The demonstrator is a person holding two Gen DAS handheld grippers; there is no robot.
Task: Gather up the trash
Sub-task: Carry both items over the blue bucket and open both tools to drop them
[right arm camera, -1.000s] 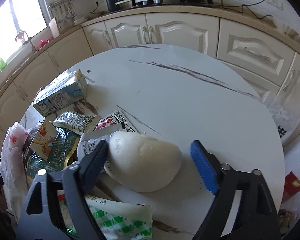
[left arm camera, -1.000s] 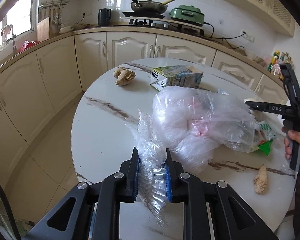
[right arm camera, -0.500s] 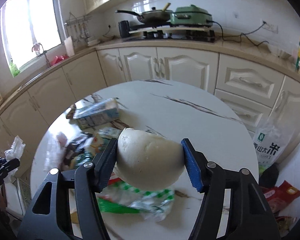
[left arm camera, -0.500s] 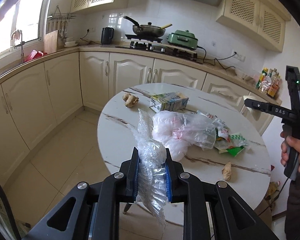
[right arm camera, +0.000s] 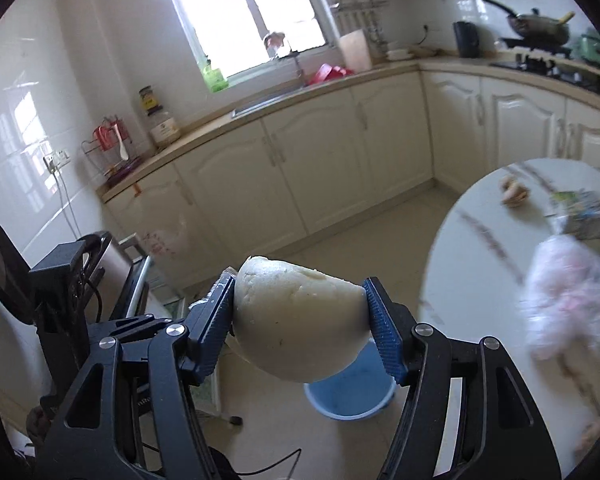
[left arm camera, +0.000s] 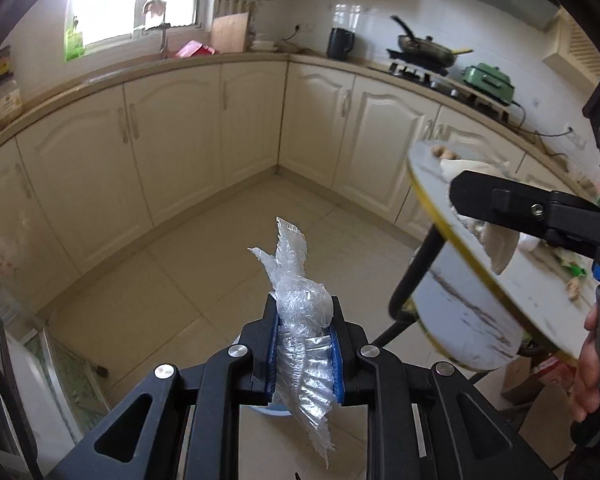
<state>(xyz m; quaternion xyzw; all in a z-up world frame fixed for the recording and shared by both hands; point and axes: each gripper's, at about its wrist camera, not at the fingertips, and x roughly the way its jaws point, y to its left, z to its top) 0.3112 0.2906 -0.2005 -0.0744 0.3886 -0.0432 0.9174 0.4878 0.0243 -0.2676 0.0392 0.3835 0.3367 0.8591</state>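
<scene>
Left wrist view: my left tool (left arm camera: 305, 346) pinches a crumpled clear plastic wrapper (left arm camera: 303, 320) above the tiled floor; my right tool (right arm camera: 300, 326) clamps a pale white steamed bun (right arm camera: 298, 322) over a blue plastic bucket (right arm camera: 350, 394).

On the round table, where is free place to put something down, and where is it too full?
Free: the table edge nearest the floor, from the ginger root down along the rim. Crowded: the far side, where the carton and the clear plastic bag lie close together, with blurred litter below them.
</scene>
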